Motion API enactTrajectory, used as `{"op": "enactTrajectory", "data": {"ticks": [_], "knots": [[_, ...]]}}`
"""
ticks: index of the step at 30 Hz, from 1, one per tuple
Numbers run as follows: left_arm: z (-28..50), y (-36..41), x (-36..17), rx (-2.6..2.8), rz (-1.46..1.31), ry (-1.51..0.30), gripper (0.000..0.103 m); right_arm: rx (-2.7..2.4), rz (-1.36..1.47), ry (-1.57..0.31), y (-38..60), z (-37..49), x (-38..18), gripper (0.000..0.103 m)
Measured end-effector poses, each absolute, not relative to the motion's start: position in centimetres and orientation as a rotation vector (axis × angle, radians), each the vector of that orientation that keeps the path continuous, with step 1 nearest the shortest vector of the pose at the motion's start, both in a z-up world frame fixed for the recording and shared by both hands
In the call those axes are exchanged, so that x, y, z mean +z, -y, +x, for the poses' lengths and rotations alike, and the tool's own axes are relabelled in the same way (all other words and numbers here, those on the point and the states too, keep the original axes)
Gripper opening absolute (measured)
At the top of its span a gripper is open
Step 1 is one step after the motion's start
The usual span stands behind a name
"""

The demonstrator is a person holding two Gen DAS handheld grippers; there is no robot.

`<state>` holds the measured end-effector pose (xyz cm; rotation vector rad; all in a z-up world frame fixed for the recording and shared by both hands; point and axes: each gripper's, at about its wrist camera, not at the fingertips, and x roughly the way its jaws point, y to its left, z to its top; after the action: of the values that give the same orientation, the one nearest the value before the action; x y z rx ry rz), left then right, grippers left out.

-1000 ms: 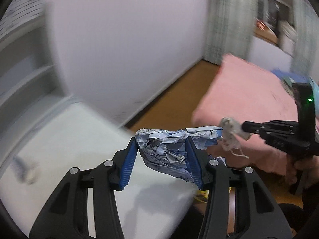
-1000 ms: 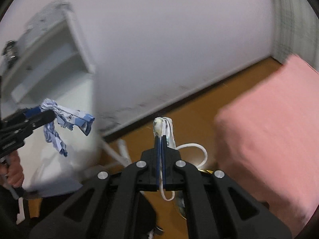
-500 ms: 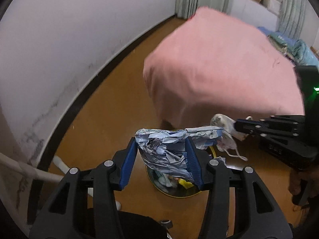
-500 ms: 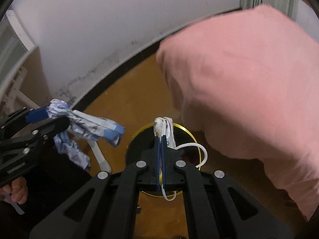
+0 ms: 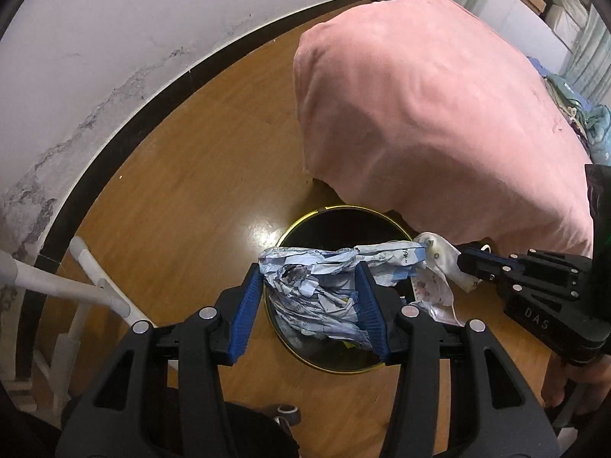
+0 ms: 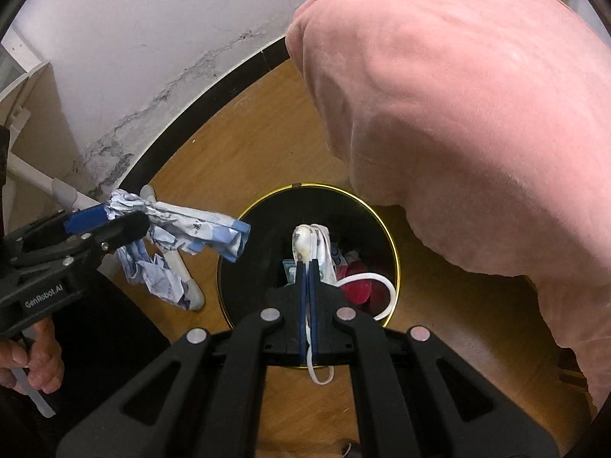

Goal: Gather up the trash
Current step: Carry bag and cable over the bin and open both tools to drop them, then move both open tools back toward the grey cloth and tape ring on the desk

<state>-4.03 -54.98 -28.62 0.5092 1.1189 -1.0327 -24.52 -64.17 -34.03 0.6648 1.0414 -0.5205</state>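
A round black trash bin with a gold rim (image 5: pixel 294 225) (image 6: pixel 393 252) stands on the wooden floor and holds red and other scraps. My left gripper (image 5: pixel 310 273) (image 6: pixel 143 215) is shut on a crumpled blue-and-white wrapper (image 5: pixel 313 286) (image 6: pixel 198 229), held over the bin's left part. My right gripper (image 6: pixel 308 263) (image 5: pixel 460 261) is shut on a soiled white face mask (image 6: pixel 311 240) (image 5: pixel 439 267) whose ear loop (image 6: pixel 376 286) dangles over the bin's opening.
A bed under a pink blanket (image 5: pixel 439 107) (image 6: pixel 477 114) overhangs the bin's far right side. A white wall with a black skirting board (image 5: pixel 133 114) curves behind. White furniture legs (image 5: pixel 95 286) stand at the left. A person's hand (image 6: pixel 34 358) holds the left gripper's handle.
Both grippers came down from level with the desk and wall toward the floor, still holding their items. The bin came into view and now lies right beneath them.
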Motion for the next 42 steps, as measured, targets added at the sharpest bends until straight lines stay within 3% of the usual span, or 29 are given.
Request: {"op": "enactTrajectory", "data": {"ticks": [7, 8, 9, 10, 11, 24, 26, 28, 30, 37, 42], "knots": [[-4.2, 55.0, -28.7, -1.033, 0.513, -1.125, 0.049, -0.507, 0.705, -1.039, 64.7, -24.8, -34.0, 0.005], [-4.3, 55.0, -28.6, -1.035, 0.513, -1.123, 0.049, -0.507, 0.705, -1.037, 64.7, -24.8, -33.9, 0.015], [-4.4, 55.1, -28.6, -1.038, 0.514, -1.122, 0.049, -0.507, 0.709, -1.032, 64.7, -24.9, -33.7, 0.049], [-4.4, 55.1, -28.6, -1.041, 0.514, -1.121, 0.049, -0.519, 0.708, -1.016, 64.6, -25.1, -33.2, 0.069], [-4.5, 55.2, -28.6, -1.044, 0.516, -1.119, 0.049, -0.536, 0.694, -0.989, 64.4, -25.4, -32.7, 0.082], [-6.2, 56.2, -28.2, -1.111, 0.563, -1.108, 0.051, -0.585, 0.694, -0.902, 65.0, -28.5, -28.6, 0.082], [-6.6, 56.5, -28.2, -1.127, 0.577, -1.116, 0.056, -0.601, 0.701, -0.882, 65.1, -29.2, -27.8, 0.082], [-7.2, 56.8, -27.9, -1.153, 0.589, -1.121, 0.072, -0.617, 0.704, -0.861, 65.1, -29.9, -26.8, 0.082], [-7.6, 56.8, -27.2, -1.169, 0.593, -1.103, 0.076, -0.630, 0.699, -0.842, 65.1, -30.5, -25.7, 0.082], [-8.8, 55.4, -19.1, -1.244, 0.586, -0.945, 0.091, -0.668, 0.632, -0.751, 64.2, -31.8, -18.7, 0.082], [-8.7, 51.8, -11.0, -1.255, 0.573, -0.781, 0.092, -0.640, 0.574, -0.714, 63.0, -30.6, -13.1, 0.082]]}}
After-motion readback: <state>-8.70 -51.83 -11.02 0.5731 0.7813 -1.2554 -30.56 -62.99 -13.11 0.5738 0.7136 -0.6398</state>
